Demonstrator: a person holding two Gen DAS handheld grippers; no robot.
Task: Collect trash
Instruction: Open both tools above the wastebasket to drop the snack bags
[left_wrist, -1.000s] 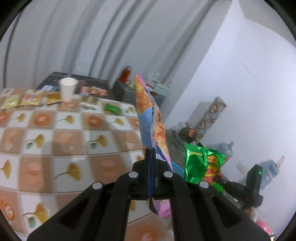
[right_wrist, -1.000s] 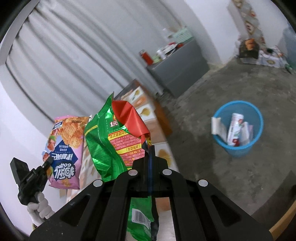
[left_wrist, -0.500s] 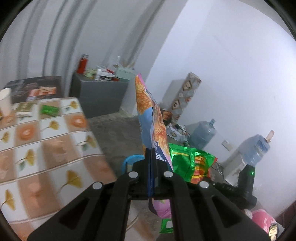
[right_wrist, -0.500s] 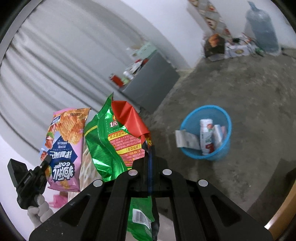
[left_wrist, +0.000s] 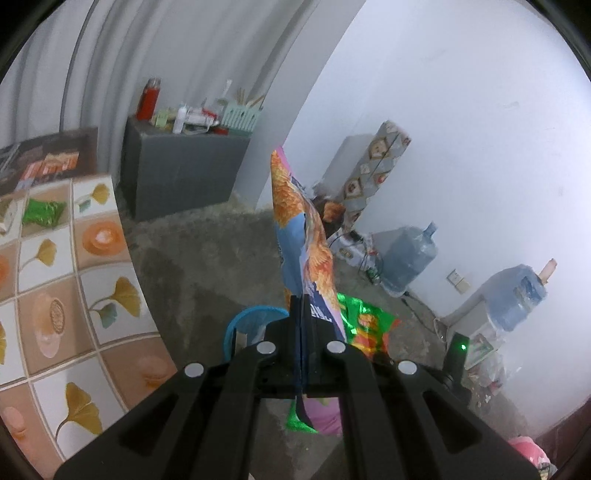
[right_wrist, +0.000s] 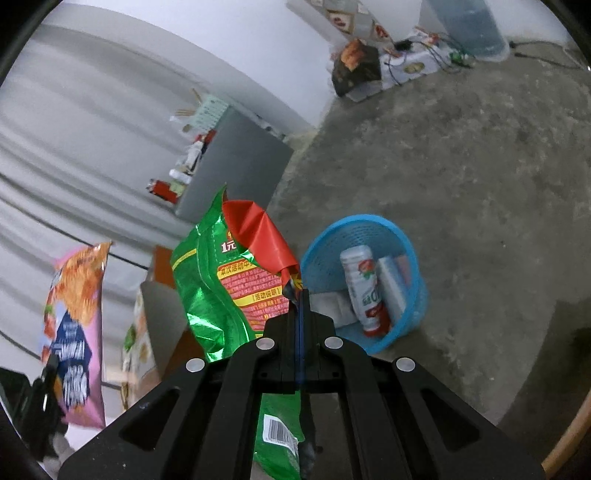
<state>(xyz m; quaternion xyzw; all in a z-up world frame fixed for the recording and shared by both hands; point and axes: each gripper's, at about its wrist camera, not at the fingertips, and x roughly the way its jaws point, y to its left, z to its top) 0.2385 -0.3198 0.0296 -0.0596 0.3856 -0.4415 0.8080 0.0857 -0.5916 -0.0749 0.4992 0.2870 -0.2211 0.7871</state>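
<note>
Pink chip bag (left_wrist: 301, 236) clamped in left gripper (left_wrist: 301, 306), green bag (right_wrist: 221, 280) in right gripper (right_wrist: 300, 299); blue basket (right_wrist: 410, 314) partly filled, wrappers (left_wrist: 42, 212) left on table (left_wrist: 92, 332).

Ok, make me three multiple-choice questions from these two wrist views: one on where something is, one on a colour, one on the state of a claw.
1. Where does the trash basket stand?
A. on the tiled table
B. on the concrete floor
C. on the grey cabinet

2. What colour is the basket?
A. blue
B. red
C. white

3. What is the right claw doing?
A. open and empty
B. shut on the green snack bag
C. shut on a bottle

Answers:
1. B, bare concrete floor surrounds it in the right wrist view.
2. A, its mesh wall is bright blue.
3. B, the fingers pinch the bag's crumpled red and green top. The left claw likewise pinches the pink chip bag.
</note>
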